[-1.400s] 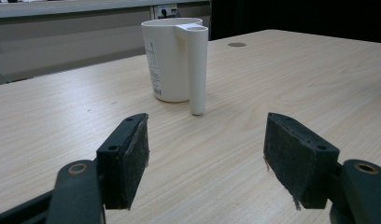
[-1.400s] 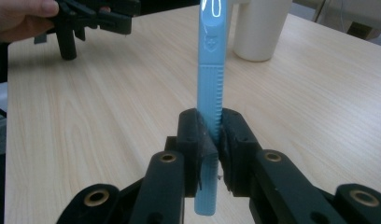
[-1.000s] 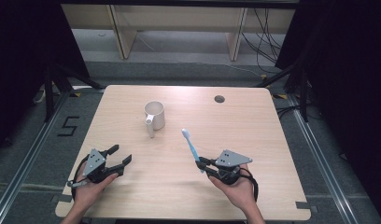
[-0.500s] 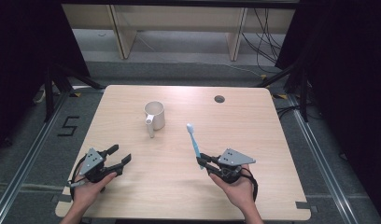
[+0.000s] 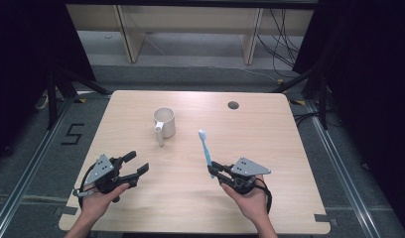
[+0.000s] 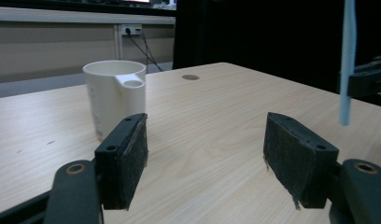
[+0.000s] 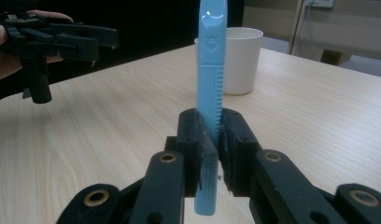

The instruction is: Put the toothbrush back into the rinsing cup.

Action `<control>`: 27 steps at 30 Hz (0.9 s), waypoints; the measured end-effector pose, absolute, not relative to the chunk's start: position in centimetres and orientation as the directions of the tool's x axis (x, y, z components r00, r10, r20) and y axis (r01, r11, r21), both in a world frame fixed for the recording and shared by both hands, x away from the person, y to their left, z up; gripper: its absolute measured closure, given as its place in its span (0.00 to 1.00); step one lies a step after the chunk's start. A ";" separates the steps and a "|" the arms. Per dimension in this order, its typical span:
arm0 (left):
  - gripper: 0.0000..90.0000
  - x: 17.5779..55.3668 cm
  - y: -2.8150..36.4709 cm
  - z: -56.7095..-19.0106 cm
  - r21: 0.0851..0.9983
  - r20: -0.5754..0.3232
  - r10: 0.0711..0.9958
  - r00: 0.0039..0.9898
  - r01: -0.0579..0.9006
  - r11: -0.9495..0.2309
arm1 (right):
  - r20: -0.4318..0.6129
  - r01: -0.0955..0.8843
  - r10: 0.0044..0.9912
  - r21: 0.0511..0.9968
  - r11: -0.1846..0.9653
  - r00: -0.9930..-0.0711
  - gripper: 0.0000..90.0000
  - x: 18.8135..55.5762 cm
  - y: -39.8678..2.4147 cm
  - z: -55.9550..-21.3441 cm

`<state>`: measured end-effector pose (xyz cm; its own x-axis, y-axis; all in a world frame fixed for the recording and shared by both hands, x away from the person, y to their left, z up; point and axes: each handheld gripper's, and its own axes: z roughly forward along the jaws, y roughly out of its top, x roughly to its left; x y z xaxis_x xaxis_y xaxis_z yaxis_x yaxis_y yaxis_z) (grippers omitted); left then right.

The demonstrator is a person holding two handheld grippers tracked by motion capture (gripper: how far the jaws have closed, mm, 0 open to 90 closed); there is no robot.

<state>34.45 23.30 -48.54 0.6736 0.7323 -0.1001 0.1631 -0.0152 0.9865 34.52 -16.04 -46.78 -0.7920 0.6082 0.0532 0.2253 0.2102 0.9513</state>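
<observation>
At the left of the pale wooden table (image 5: 141,208), the left gripper (image 5: 133,167) hovers with its jaws spread wide and nothing between them. Farther back stands a white mug (image 5: 164,122). To its right, the right gripper (image 5: 214,171) clamps a blue toothbrush (image 5: 205,148) by its handle, bristle end raised. A round cable hole (image 5: 233,105) sits near the far edge; grey floor and dark curtains surround the table.

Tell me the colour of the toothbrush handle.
Light blue toothbrush handle, clearest in the right gripper view.
</observation>
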 end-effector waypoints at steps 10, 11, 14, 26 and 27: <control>0.33 34.9 20.4 -46.9 0.989 -0.103 0.651 0.752 0.145 -0.010 | 0.072 0.230 0.612 0.956 0.185 -0.788 0.88 34.6 -15.4 -46.8; 0.33 34.9 20.4 -46.9 0.989 -0.103 0.651 0.752 0.145 -0.010 | 0.072 0.230 0.612 0.956 0.185 -0.788 0.88 34.6 -15.4 -46.8; 0.34 35.0 19.3 -46.2 0.989 -0.106 0.626 0.772 0.148 -0.016 | 0.081 0.235 0.610 0.956 0.178 -0.788 0.88 34.6 -15.0 -46.9; 0.37 36.1 16.3 -44.6 0.987 -0.137 0.550 0.824 0.160 0.007 | 0.058 0.211 0.604 0.960 0.185 -0.795 0.88 34.9 -14.2 -47.0; 0.37 36.2 16.1 -44.5 0.988 -0.136 0.544 0.828 0.157 0.008 | 0.070 0.227 0.612 0.957 0.182 -0.787 0.88 34.8 -14.1 -47.0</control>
